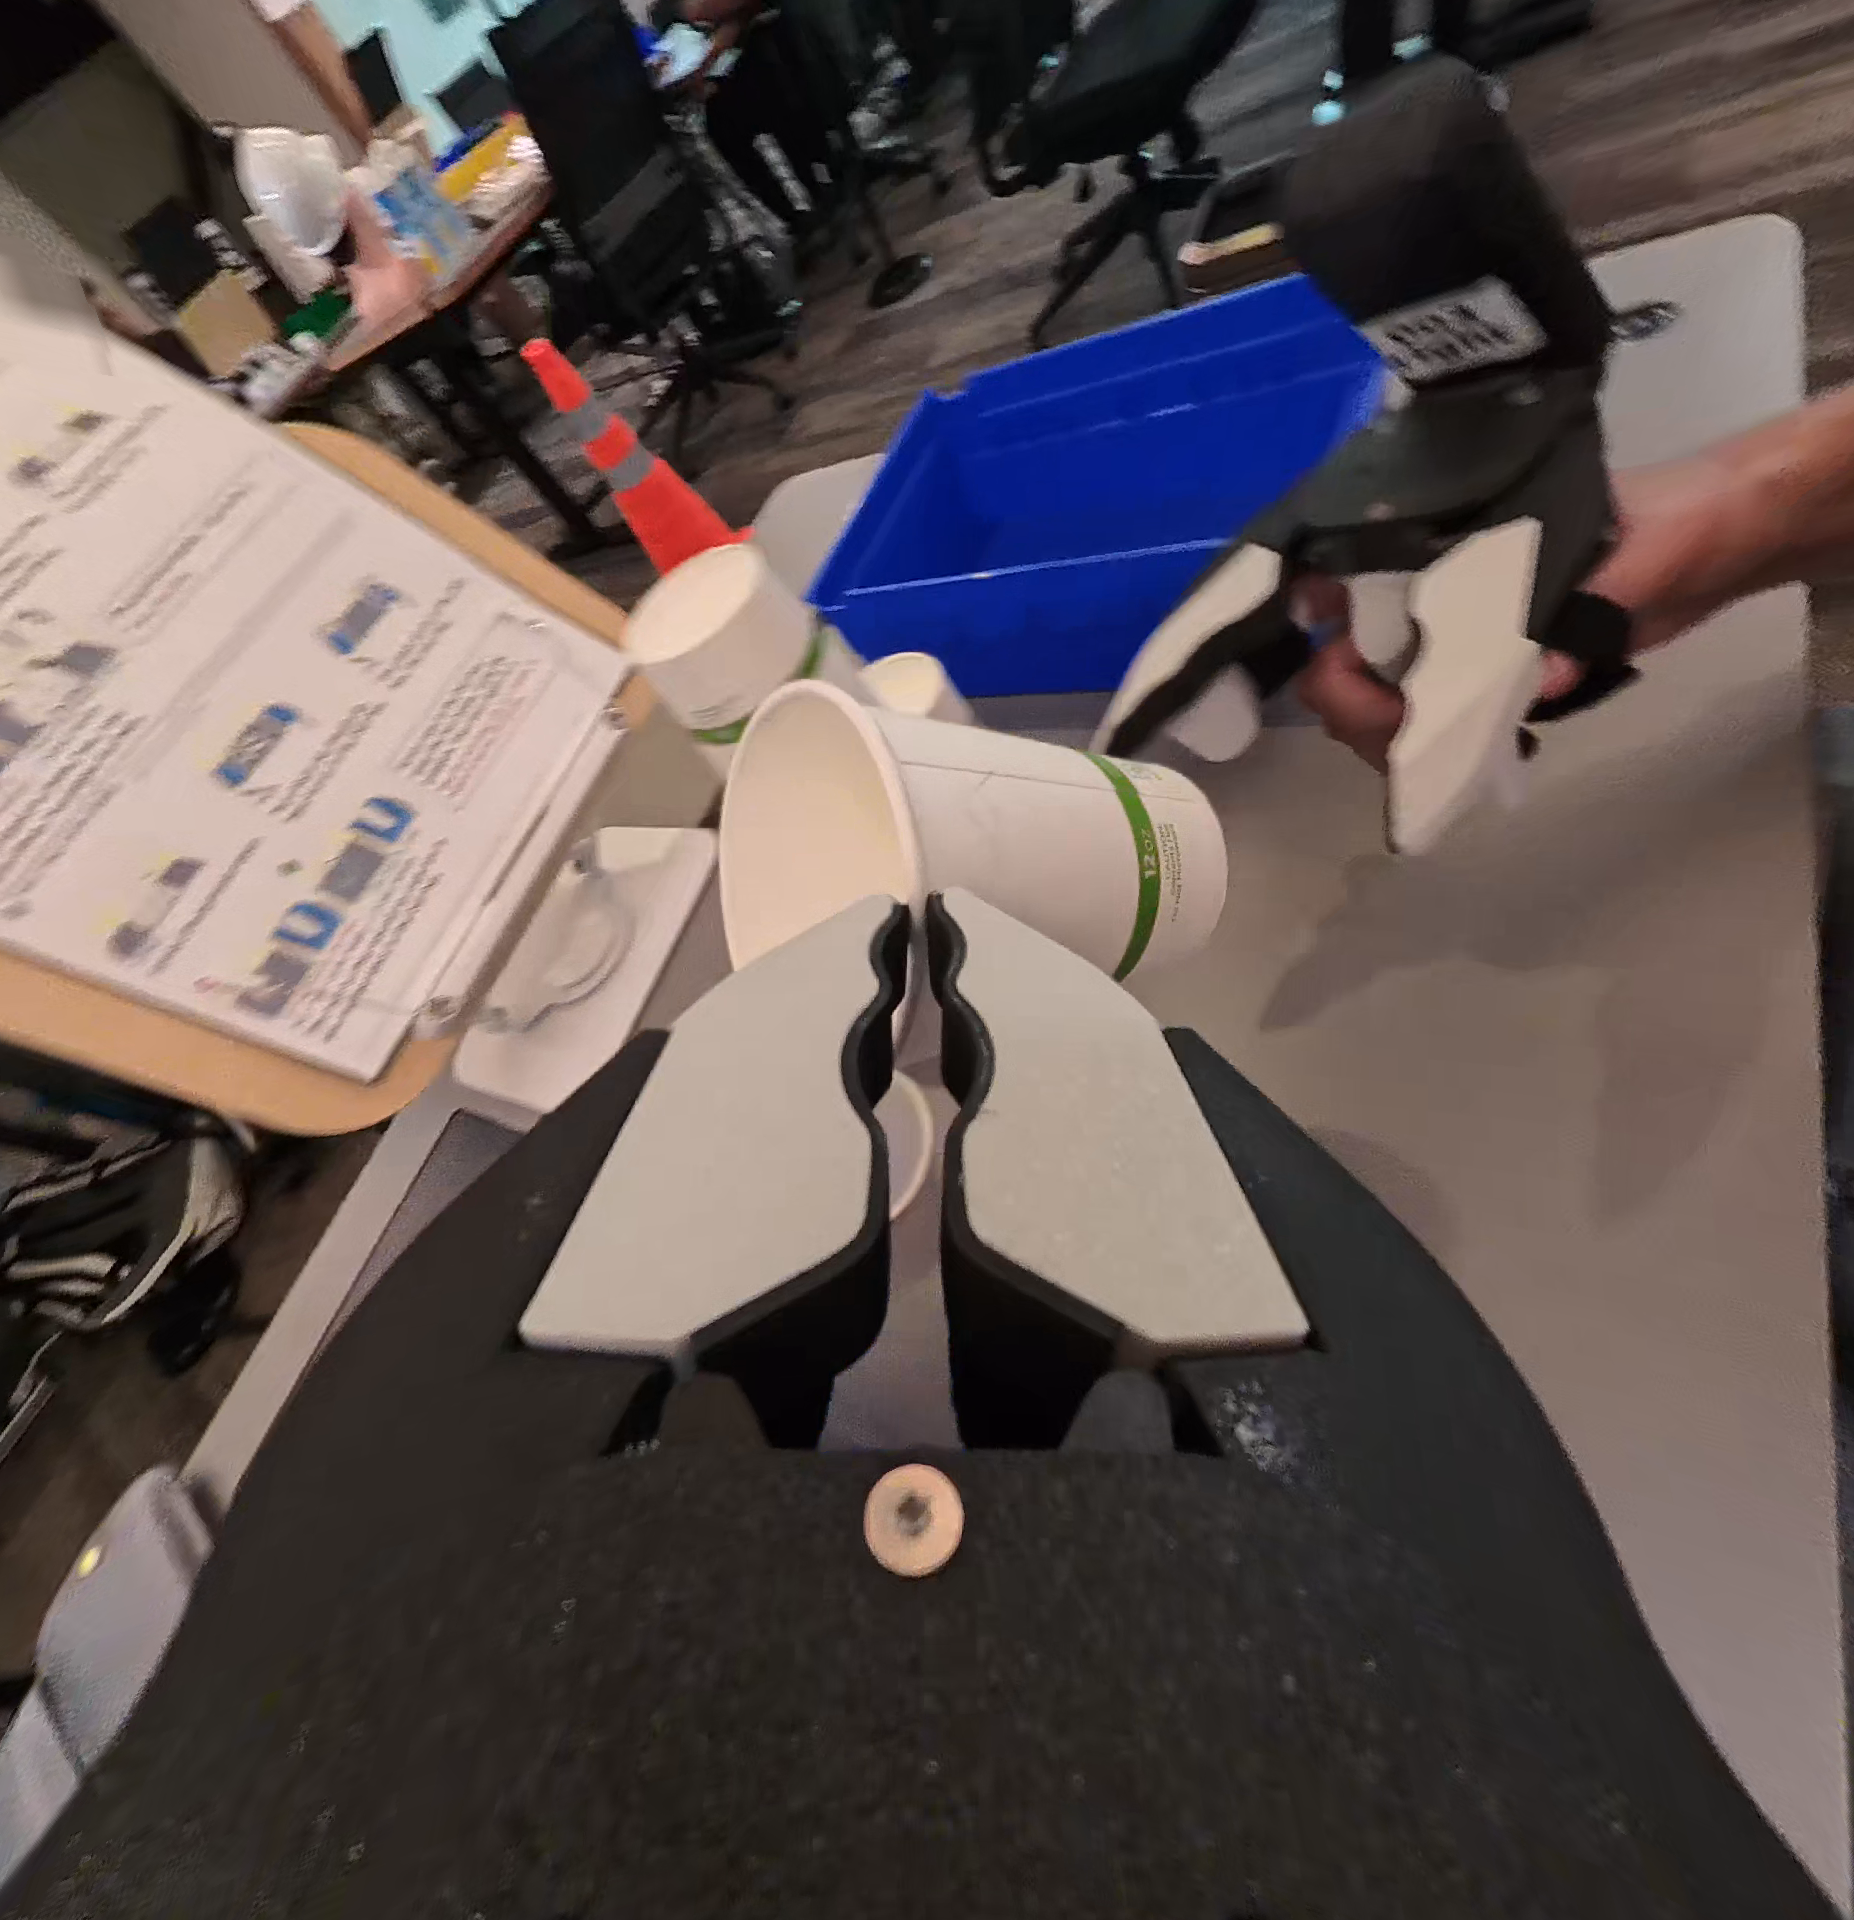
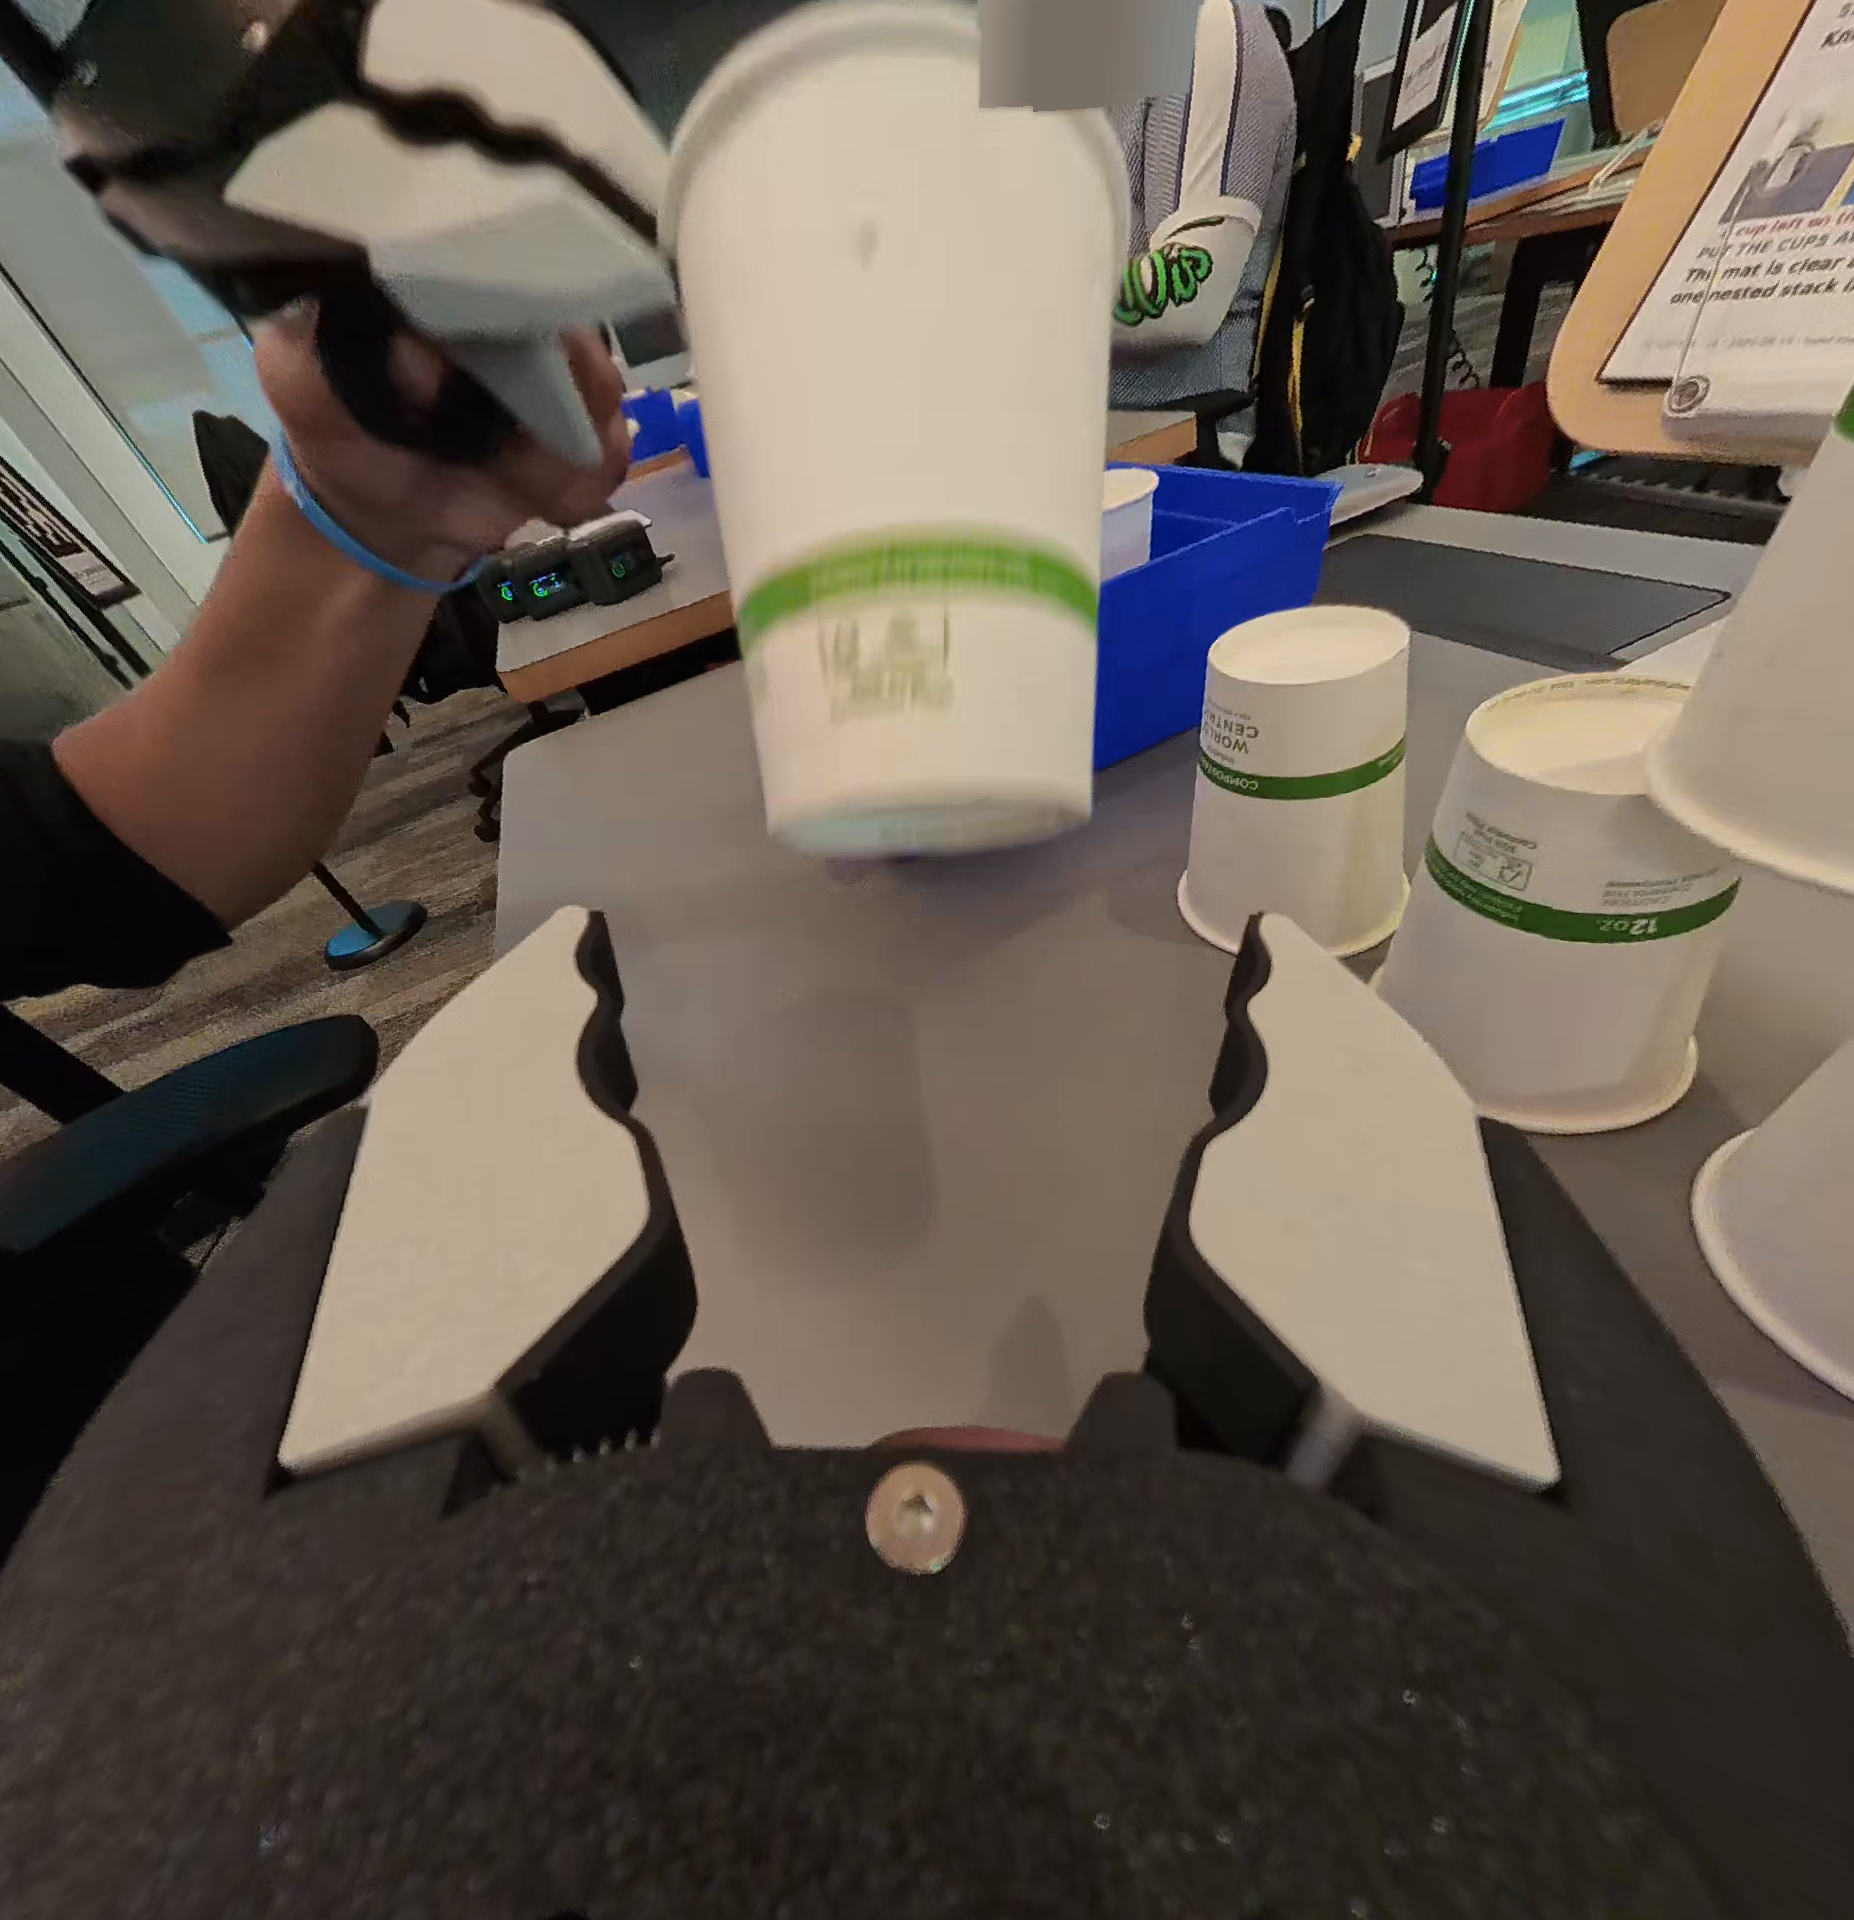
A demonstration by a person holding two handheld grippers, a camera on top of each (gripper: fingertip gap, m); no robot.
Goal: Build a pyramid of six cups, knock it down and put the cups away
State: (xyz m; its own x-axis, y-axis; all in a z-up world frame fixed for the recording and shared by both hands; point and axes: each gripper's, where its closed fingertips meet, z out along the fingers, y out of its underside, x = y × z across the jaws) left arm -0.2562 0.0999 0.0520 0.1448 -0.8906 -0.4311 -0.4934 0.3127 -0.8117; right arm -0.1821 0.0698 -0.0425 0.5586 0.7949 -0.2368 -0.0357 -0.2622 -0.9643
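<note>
My left gripper (image 1: 918,914) is shut on the rim of a white paper cup with a green band (image 1: 1006,821). In the right wrist view this cup (image 2: 902,468) hangs mouth up above the grey mat (image 2: 902,1143), with the left gripper (image 2: 590,218) at its rim. My right gripper (image 2: 923,935) is open and empty, just below and in front of the held cup; it also shows in the left wrist view (image 1: 1307,707). Upside-down cups stand at the right: one (image 2: 1302,769), a second (image 2: 1567,894), and one resting higher (image 2: 1785,644).
A blue bin (image 2: 1214,603) stands behind the cups with a white cup (image 2: 1125,520) in it. A tilted board with an instruction sheet (image 1: 227,707) is at the left. An orange cone (image 1: 632,468) and office chairs stand beyond the table.
</note>
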